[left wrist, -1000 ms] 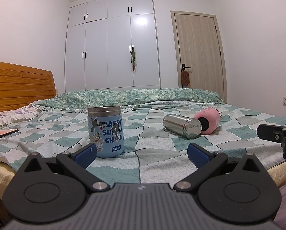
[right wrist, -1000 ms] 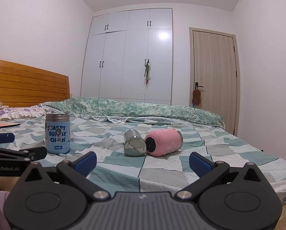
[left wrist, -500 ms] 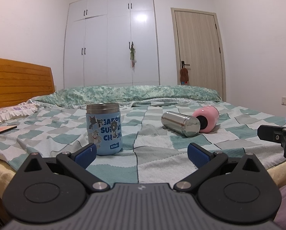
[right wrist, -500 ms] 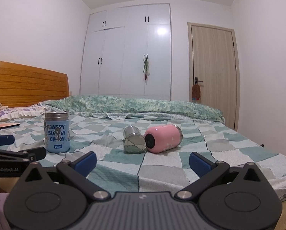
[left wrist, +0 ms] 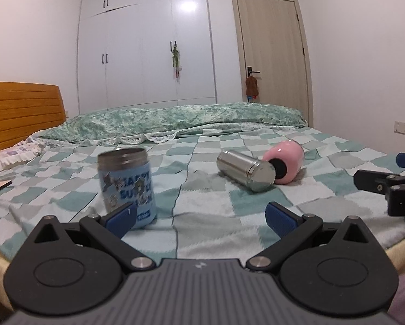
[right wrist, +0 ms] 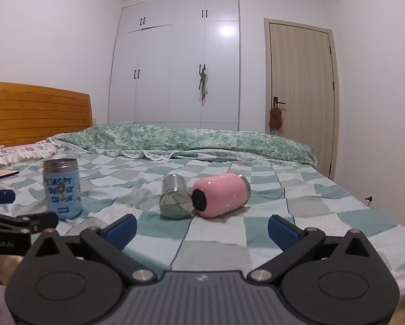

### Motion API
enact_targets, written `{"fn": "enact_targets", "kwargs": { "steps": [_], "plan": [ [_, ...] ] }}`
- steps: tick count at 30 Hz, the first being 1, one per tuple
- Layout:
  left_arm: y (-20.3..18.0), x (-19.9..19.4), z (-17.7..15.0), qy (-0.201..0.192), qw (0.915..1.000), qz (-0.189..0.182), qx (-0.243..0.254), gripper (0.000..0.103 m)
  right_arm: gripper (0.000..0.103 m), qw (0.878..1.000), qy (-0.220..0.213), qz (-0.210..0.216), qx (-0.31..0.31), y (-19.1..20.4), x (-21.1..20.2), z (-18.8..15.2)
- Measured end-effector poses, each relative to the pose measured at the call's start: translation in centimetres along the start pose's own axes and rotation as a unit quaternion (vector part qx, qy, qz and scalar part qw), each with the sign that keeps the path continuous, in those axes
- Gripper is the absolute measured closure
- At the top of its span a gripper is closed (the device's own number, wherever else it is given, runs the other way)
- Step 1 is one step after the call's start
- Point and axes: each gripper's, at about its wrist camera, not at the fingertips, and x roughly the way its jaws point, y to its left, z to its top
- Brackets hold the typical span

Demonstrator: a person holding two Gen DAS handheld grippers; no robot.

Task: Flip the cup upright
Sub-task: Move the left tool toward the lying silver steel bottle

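Three cups are on the checked bedspread. A blue printed cup [left wrist: 126, 187] [right wrist: 63, 189] stands upright at the left. A steel cup [left wrist: 246, 170] [right wrist: 175, 197] lies on its side in the middle, touching a pink cup [left wrist: 286, 162] [right wrist: 221, 195] that also lies on its side. My left gripper [left wrist: 199, 216] is open and empty, near the bed's front edge, just short of the blue cup. My right gripper [right wrist: 201, 226] is open and empty, a little short of the steel and pink cups.
The green checked bedspread [right wrist: 297, 203] covers the bed; a rolled green quilt [right wrist: 189, 140] lies along the far side. A wooden headboard [right wrist: 37, 111] is at the left, a flat pinkish object [right wrist: 0, 174] beside the pillow. Wardrobe and door stand behind.
Both grippers have tilted and shifted a little, so the cups sit lower in both views. The cups have not moved. Both grippers stay open.
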Motion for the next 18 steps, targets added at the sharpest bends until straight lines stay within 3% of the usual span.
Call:
{"fn": "enact_targets", "kwargs": {
  "steps": [9,18],
  "plan": [
    [-2.1,4.5,4.5,0.025,0.9996,-0.012,0.003,0.0,0.0,1.0,0.008,-0.002,-0.006,-3.2,4.2,3.2],
    [-4.3,10.3,8.3,0.064,0.9979,0.012,0.0,0.0,0.0,0.999,0.028,0.007,-0.022,-6.4,9.2,5.4]
  ]
}}
